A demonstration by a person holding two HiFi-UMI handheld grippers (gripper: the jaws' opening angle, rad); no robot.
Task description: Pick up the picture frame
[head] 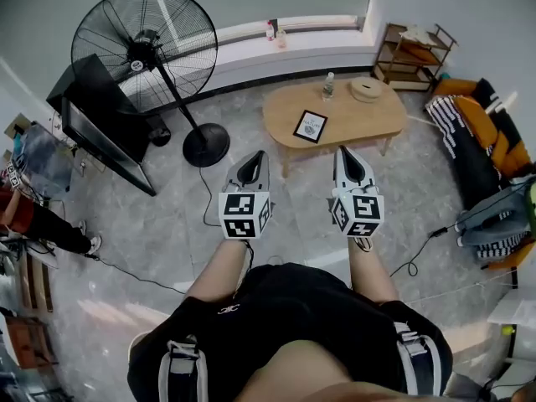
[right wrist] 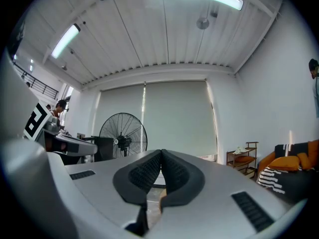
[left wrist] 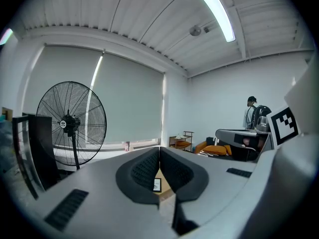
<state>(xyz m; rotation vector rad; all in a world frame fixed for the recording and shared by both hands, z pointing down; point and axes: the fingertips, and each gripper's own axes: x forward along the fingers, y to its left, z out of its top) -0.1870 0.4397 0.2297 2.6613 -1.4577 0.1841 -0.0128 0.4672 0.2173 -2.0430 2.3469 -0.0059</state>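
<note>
Both your left gripper point(head: 255, 157) and right gripper point(head: 345, 154) are pressed together, empty and well short, so step in and spread 1 before reaching the picture frame point(head: 311, 126) by the near edge of the tabletop point(head: 368, 115).

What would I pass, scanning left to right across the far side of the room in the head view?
standing fan → picture frame → round tan object → wooden shelf
</note>
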